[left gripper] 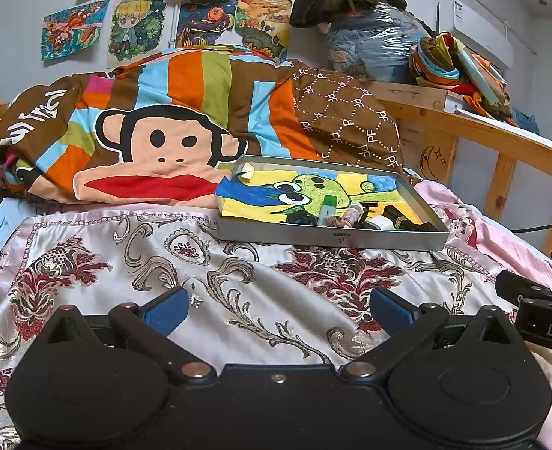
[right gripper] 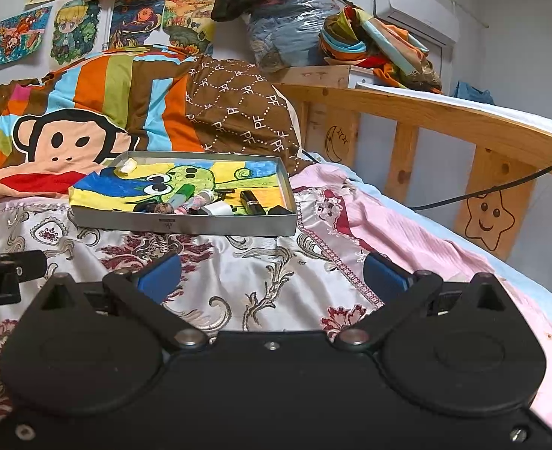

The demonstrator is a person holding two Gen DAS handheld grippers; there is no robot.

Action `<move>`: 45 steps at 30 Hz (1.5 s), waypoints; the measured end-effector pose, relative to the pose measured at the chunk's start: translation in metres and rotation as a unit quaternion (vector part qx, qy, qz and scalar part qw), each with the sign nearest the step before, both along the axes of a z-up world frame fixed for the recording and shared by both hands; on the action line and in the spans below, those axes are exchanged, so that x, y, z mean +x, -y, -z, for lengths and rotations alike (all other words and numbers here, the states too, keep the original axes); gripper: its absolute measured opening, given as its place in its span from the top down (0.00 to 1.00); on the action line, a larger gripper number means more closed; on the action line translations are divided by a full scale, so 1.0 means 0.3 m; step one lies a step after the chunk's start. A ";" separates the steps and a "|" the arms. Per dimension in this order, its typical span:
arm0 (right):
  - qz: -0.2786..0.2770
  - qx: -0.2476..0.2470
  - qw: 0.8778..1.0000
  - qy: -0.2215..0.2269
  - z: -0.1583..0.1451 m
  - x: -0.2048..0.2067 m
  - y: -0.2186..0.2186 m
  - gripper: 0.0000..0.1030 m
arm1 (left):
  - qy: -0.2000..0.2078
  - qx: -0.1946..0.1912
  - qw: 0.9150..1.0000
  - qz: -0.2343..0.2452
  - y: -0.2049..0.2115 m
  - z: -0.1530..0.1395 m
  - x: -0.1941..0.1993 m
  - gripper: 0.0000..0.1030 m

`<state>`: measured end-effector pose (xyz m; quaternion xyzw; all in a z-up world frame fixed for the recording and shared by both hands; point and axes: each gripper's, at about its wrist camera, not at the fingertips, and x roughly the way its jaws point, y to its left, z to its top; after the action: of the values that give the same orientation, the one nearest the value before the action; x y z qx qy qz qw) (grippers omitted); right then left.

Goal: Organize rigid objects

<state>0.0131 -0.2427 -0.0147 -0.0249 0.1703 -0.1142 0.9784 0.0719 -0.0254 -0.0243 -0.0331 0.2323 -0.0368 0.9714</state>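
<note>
Grippers [left gripper: 279, 309] [right gripper: 272, 275] both hang spread and empty short of the tray [left gripper: 328, 238] holding the small items [left gripper: 354, 217], so we judge sorting unstarted and reach forward next.

Left gripper [left gripper: 277, 309]: matte black body, two rounded lobes with faint circular recesses, each topped by a triangular cut-out. Angled black link arms are pinned with silver rivets, and a small silver screw sits at centre. Fingers [left gripper: 167, 309] carry blue textured pads. Right gripper [right gripper: 272, 275]: same black build, same silver pivots, blue-padded fingers [right gripper: 159, 275], and two more screws at the lower corners of its housing. Partial white lettering shows on the black block visible at each frame edge.
</note>
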 end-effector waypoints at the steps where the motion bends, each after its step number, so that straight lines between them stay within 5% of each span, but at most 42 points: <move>1: 0.000 0.000 1.000 0.000 0.000 0.000 0.000 0.00 | 0.000 0.000 1.000 0.000 -0.001 0.000 0.000 0.01; 45: -0.010 -0.001 1.000 0.003 -0.002 0.001 0.006 0.00 | 0.000 0.001 1.000 -0.002 -0.001 -0.001 0.000 0.01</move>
<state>0.0132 -0.2445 -0.0142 -0.0268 0.1667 -0.1044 0.9801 0.0719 -0.0250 -0.0241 -0.0324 0.2321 -0.0347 0.9715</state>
